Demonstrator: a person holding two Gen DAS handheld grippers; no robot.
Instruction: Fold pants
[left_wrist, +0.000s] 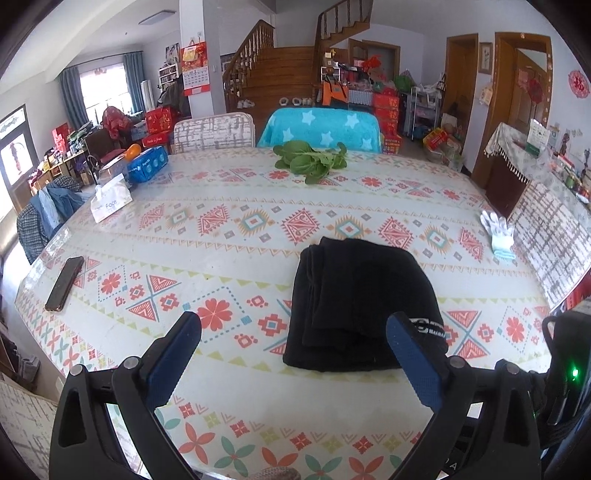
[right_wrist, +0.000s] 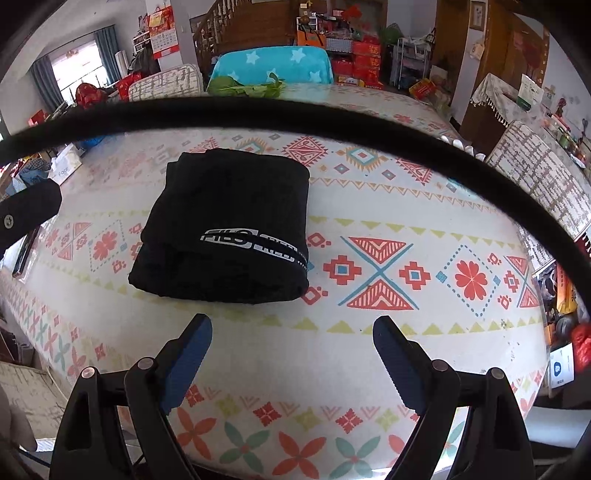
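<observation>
A: Left wrist view: table (left_wrist: 236, 413) fills it, patterned cloth. Pants (left_wrist: 354, 295) lie at 1 o'clock from the left gripper (left_wrist: 293, 332), black, already a compact stacked bundle, layered edges facing 9 o'clock.

B: Right wrist view agrees. Pants (right_wrist: 229, 221) at 11 o'clock from the right gripper (right_wrist: 291, 332), logo on top. Both sets of jaws spread wide, holding nothing, clear of the fabric.

A: So the fold looks done, I'd say. Step in hand is tidy or release.

B: If tidying: press the top layer flat, square the loose edges at 9 o'clock, don't pinch one layer only or the stack will slide apart.

A: Small stuff: greens (left_wrist: 312, 160) at 12 o'clock, tissue pack (left_wrist: 110, 203) at 10, phone (left_wrist: 64, 283) at 9, glove (left_wrist: 498, 230) at 2. All well apart from the pants.

B: A dark cable (right_wrist: 295, 114) arcs across the right view.
</observation>
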